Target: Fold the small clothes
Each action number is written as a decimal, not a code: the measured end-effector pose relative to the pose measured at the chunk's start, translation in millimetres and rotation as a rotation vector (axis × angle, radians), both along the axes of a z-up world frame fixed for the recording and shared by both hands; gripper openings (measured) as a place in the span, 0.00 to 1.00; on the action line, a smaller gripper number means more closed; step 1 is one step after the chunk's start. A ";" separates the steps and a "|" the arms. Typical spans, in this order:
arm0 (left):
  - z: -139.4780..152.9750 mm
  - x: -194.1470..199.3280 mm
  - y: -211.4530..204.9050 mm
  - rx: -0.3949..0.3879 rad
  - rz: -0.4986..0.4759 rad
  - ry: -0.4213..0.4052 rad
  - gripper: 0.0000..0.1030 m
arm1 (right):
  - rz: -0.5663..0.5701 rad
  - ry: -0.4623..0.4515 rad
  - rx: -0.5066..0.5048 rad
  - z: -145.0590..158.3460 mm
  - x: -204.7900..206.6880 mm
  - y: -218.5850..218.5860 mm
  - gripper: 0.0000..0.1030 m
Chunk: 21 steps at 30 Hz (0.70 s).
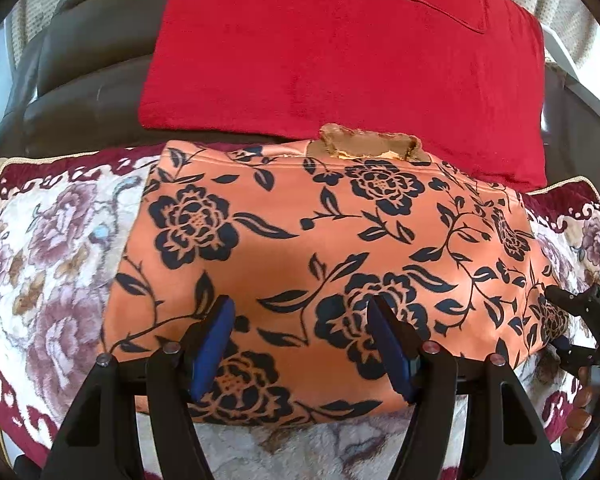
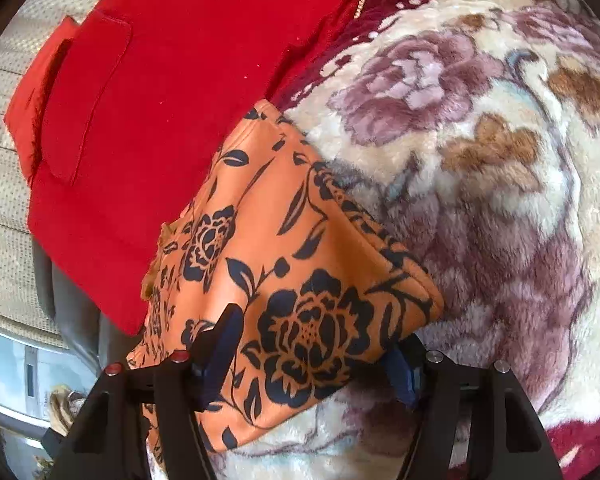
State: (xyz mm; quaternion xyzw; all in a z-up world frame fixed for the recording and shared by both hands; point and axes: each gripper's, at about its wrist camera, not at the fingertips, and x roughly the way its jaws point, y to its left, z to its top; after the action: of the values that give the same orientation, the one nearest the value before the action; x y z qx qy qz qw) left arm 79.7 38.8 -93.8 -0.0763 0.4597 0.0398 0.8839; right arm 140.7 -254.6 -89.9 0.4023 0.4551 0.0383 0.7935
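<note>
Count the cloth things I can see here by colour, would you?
Orange, black flowers: 1, the garment
Plain red: 1, the folded cloth behind it
Cream, purple flowers: 1, the blanket underneath
Total: 3

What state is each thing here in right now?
Orange floral garment: folded, flat on the blanket.
Red garment: folded, lying behind the orange one.
Floral blanket: spread beneath the clothes.
Left gripper: open above the orange garment.
Right gripper: open around the orange garment's corner, not yet clamped.
</note>
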 end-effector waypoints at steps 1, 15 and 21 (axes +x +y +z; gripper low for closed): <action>-2.4 2.2 -2.3 0.002 -0.005 0.003 0.67 | 0.009 0.014 -0.028 -0.5 5.7 2.5 0.18; -15.6 14.5 -25.6 0.008 -0.062 -0.013 0.67 | 0.030 -0.070 0.033 6.5 6.8 7.3 0.67; -30.2 23.5 -35.5 0.069 -0.082 0.047 0.68 | 0.037 -0.024 -0.032 11.2 24.8 16.2 0.13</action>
State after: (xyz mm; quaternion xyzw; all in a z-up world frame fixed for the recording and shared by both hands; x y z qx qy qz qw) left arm 103.2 3.3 -124.0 -0.0257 0.4816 0.0211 0.8758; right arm 165.5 -238.5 -78.6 0.3807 0.4535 0.0506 0.8043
